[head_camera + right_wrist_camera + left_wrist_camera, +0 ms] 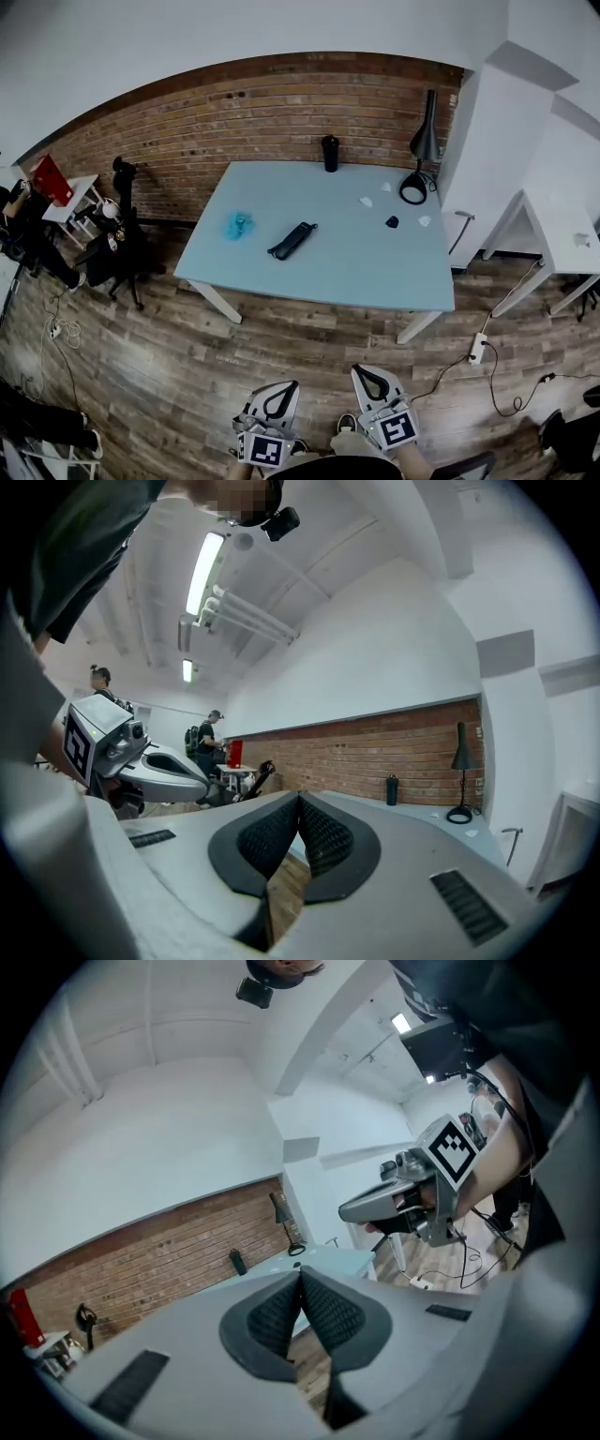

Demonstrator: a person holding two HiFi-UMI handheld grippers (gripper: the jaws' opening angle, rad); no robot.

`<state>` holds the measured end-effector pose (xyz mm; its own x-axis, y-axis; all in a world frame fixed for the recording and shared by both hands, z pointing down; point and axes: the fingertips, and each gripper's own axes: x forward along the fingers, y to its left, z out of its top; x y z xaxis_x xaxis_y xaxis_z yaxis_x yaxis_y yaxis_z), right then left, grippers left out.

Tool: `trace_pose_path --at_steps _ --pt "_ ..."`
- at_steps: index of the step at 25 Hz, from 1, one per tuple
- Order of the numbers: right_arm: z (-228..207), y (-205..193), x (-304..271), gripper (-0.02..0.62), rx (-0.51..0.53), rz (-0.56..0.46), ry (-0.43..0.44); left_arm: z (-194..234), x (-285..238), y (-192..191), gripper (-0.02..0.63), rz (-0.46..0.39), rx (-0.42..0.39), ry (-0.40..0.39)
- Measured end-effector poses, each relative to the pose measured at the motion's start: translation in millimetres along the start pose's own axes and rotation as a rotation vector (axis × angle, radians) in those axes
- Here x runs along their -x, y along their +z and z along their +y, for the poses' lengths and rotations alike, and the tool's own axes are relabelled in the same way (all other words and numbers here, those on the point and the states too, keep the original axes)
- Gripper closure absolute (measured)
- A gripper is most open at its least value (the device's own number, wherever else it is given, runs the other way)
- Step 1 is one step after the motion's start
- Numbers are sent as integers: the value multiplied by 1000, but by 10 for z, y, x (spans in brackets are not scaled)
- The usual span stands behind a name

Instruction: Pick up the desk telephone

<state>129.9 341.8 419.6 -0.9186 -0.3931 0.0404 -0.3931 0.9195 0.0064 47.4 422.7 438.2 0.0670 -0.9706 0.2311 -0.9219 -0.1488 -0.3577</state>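
Observation:
A dark, elongated telephone handset point(292, 241) lies at a slant near the middle of the pale blue table point(375, 272). Both grippers are held over the wooden floor, well short of the table's near edge. My left gripper point(284, 384) point(300, 1274) is shut with nothing between its ribbed pads. To its right, my right gripper point(361, 369) point(300, 799) is shut too, and empty. Both point toward the table. The telephone cannot be made out in either gripper view.
On the table are a blue crumpled thing point(238, 224), a black bottle point(330, 153) at the back, a black desk lamp point(424, 150) at the back right and a few small white and dark bits point(392, 222). A brick wall stands behind. White desks point(562, 234) flank the right, cables point(497, 375) cross the floor.

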Motion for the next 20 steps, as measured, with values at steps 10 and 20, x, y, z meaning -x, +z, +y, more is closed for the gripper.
trace_pose_path --at_steps 10,20 --pt "-460 -213 -213 581 -5 -10 54 145 -312 -77 583 66 61 97" --pt "-455 -163 -730 581 34 45 44 718 -714 -270 583 9 150 61"
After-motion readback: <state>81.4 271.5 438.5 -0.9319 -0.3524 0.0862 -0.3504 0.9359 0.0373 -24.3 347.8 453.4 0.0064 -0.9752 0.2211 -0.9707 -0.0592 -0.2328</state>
